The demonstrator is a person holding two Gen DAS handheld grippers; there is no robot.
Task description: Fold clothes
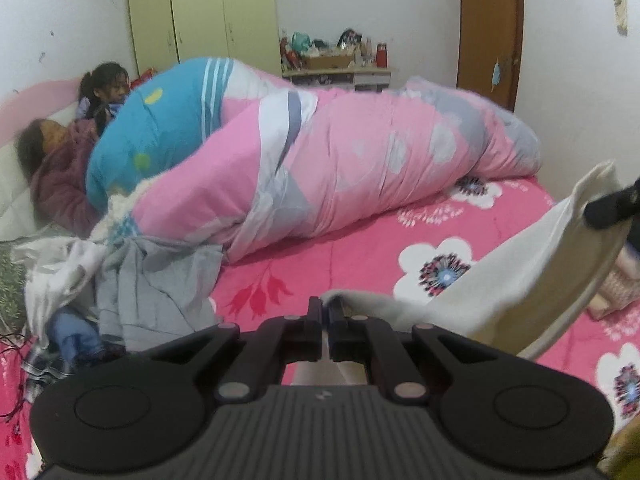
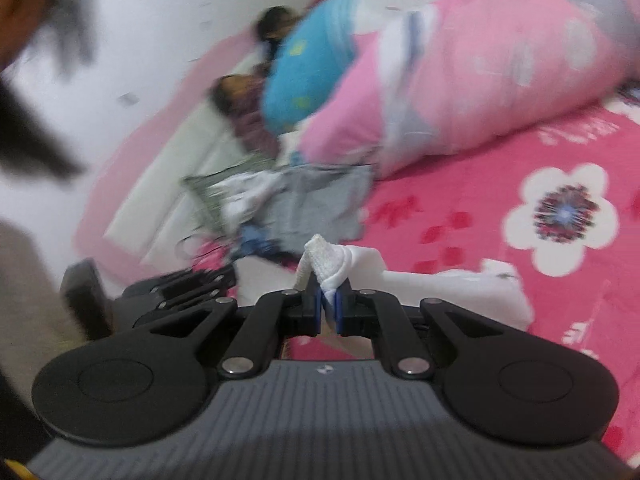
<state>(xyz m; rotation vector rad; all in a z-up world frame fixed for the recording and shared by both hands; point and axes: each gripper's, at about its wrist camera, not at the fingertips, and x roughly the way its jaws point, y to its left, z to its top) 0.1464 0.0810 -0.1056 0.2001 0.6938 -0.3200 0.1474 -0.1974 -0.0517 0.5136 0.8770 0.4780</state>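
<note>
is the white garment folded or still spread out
Spread, not folded: the white garment hangs stretched between the left claw and right claw, each shut on an edge.

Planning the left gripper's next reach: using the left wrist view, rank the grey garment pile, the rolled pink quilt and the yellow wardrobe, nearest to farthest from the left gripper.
1. Grey garment pile, just ahead-left of the left gripper on the bed.
2. Rolled pink quilt, across mid-bed.
3. Yellow wardrobe, against the back wall.

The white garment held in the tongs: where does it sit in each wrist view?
Left wrist: the white garment stretches from the left tongs at bottom centre up to the right edge.
Right wrist: it bunches in the right tongs and trails right, lower centre.
Shared landmark: the rolled pink quilt.
</note>
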